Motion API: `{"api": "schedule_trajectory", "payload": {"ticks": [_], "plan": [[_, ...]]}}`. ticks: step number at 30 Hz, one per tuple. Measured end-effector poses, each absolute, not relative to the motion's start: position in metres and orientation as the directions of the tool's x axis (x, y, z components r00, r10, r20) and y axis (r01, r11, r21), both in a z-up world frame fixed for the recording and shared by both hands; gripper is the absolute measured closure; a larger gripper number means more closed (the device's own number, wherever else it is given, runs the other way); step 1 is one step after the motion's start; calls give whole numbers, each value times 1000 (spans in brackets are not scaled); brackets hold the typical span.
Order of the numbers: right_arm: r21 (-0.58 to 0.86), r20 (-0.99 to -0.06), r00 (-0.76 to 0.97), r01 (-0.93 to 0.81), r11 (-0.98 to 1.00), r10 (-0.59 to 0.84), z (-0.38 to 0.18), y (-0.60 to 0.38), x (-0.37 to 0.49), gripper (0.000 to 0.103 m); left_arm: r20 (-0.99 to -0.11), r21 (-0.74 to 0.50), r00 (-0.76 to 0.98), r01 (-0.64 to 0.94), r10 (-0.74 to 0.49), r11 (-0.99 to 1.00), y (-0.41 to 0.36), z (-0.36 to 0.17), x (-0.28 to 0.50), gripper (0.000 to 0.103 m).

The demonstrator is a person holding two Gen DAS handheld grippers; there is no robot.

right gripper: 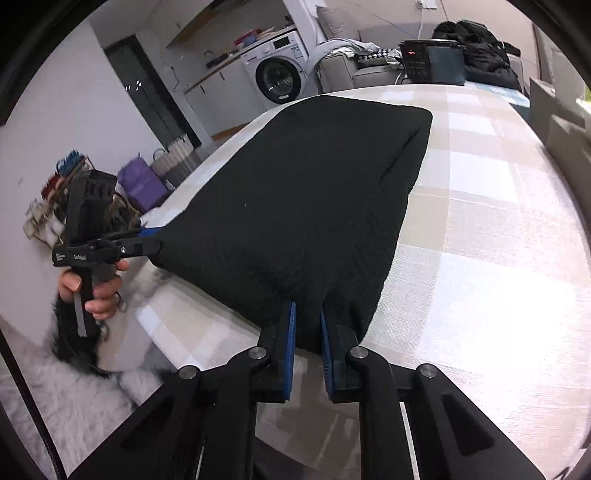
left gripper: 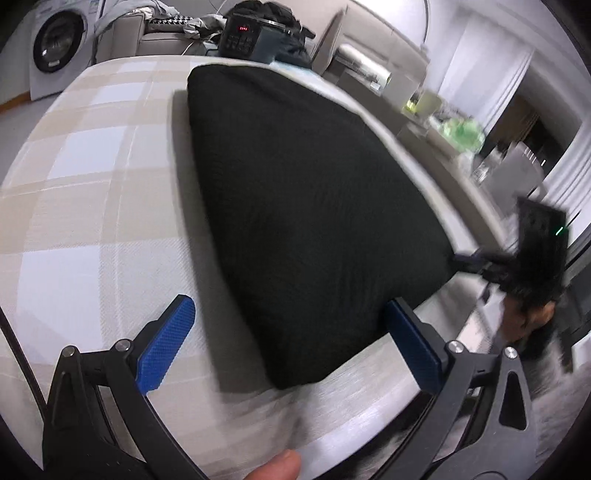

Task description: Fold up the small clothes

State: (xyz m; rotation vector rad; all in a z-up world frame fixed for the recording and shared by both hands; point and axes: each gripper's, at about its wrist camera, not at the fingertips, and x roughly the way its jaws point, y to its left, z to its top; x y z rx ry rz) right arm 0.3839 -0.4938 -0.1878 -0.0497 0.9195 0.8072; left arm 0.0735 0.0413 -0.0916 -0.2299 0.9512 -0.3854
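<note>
A black garment (left gripper: 303, 206) lies folded flat on the table's beige and white checked cloth (left gripper: 92, 184). My left gripper (left gripper: 290, 306) stands wide open over the garment's near corner, its blue pads (left gripper: 166, 343) on either side and off the fabric. In the right wrist view, the same garment (right gripper: 295, 199) runs away from my right gripper (right gripper: 307, 310), which is shut on its near edge, the fabric bunched between the pads. The left gripper (right gripper: 155, 240) shows side-on at the garment's left corner, held by a hand (right gripper: 99, 291). The right gripper (left gripper: 465, 258) appears blurred at the garment's right corner.
A black device with a red display (left gripper: 243, 35) stands at the table's far end, dark clothes piled behind it. A washing machine (right gripper: 277, 74) is beyond the table. A purple bag (right gripper: 140, 184) and baskets sit on the floor left of the table edge, over a white shaggy rug (right gripper: 74, 398).
</note>
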Motion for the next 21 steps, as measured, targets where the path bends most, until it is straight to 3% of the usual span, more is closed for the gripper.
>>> {"api": "schedule_trajectory", "payload": {"ticks": [5,8,14,17,21], "plan": [[324,-699,365,-604,728,615,-181,-500,383,82,-759,-326,519,219,-393,920,43,-92,70,1],[348,-638,433,-575,741,636,-165,-507,382,75,-757,-320,531,207,-381,924,47,-89,66,1],[271,-547,491,-663,698,678,-151,-452,357,75,-695,-340,594,226,-406,913,35,-60,69,1],[210,-571,510,-666,715,643,-163,-416,354,75,-683,-319,604,260,-411,912,20,-59,74,1],[112,-642,513,-672,732,570,-185,-399,355,75,-738,-223,587,255,-334,941,4,-77,79,1]]}}
